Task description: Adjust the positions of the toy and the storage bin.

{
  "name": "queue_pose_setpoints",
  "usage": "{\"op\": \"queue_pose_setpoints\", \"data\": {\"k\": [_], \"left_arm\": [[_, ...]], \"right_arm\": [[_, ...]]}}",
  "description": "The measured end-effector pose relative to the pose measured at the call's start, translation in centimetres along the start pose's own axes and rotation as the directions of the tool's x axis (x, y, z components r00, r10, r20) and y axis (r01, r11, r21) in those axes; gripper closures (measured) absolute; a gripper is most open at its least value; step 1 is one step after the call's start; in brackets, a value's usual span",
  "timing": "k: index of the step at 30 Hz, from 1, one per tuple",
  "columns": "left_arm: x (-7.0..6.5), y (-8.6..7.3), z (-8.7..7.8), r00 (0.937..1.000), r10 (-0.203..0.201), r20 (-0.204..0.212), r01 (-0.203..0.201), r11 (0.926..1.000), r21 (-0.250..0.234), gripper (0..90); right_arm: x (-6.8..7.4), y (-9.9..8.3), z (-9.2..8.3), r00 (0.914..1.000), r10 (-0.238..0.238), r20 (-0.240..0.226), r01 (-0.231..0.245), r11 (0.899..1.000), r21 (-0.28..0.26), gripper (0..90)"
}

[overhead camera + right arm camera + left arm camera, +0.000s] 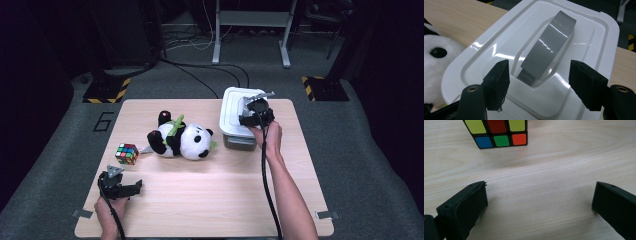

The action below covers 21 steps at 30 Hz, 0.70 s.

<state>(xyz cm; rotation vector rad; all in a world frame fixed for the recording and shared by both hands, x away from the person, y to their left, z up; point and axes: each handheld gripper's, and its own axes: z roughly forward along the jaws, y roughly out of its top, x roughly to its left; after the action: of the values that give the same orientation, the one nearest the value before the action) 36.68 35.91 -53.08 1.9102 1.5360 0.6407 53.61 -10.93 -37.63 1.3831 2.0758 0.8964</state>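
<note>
Both right fingers (496, 85) straddle the grey handle (549, 45) of the lid (599, 50) at the surface's far edge, not yet touching: centre them, then clench squarely before lifting; left gripper (539, 202) rests released.

On the table (210, 200): box (240, 122) at the far right, lid (574, 37) on top with its handle (549, 47) between the right gripper (544, 82) jaws; panda (182, 140) left of it; cube (127, 153) further left, just ahead of the left gripper (539, 202).
</note>
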Motion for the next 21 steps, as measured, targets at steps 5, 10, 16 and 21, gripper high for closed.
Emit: {"op": "queue_pose_setpoints", "data": {"k": [5, 10, 16, 21], "left_arm": [[0.0, 0.0, 0.0, 1.0000, 0.000, 0.000, 0.000, 1.0000, -0.001, 0.0], [0.0, 0.0, 0.0, 1.0000, 0.002, 0.001, -0.002, 1.0000, -0.001, 0.0], [0.0, 0.0, 0.0, 1.0000, 0.003, 0.004, -0.003, 1.0000, -0.001, 0.1], [-0.1, 0.0, 0.0, 0.9999, 0.008, 0.009, -0.008, 1.0000, 0.001, 0.2]], "right_arm": [[0.1, 0.8, 1.1, 0.9996, 0.007, 0.026, -0.007, 1.000, -0.003, 43.8], [0.4, 0.8, 1.8, 0.9991, 0.003, 0.042, -0.003, 1.000, -0.003, 50.7], [0.0, 0.4, 1.8, 0.9989, 0.046, 0.002, -0.046, 0.999, 0.005, 55.4], [-0.3, 0.0, 1.7, 0.9977, 0.056, -0.038, -0.055, 0.998, 0.017, 58.1]]}}
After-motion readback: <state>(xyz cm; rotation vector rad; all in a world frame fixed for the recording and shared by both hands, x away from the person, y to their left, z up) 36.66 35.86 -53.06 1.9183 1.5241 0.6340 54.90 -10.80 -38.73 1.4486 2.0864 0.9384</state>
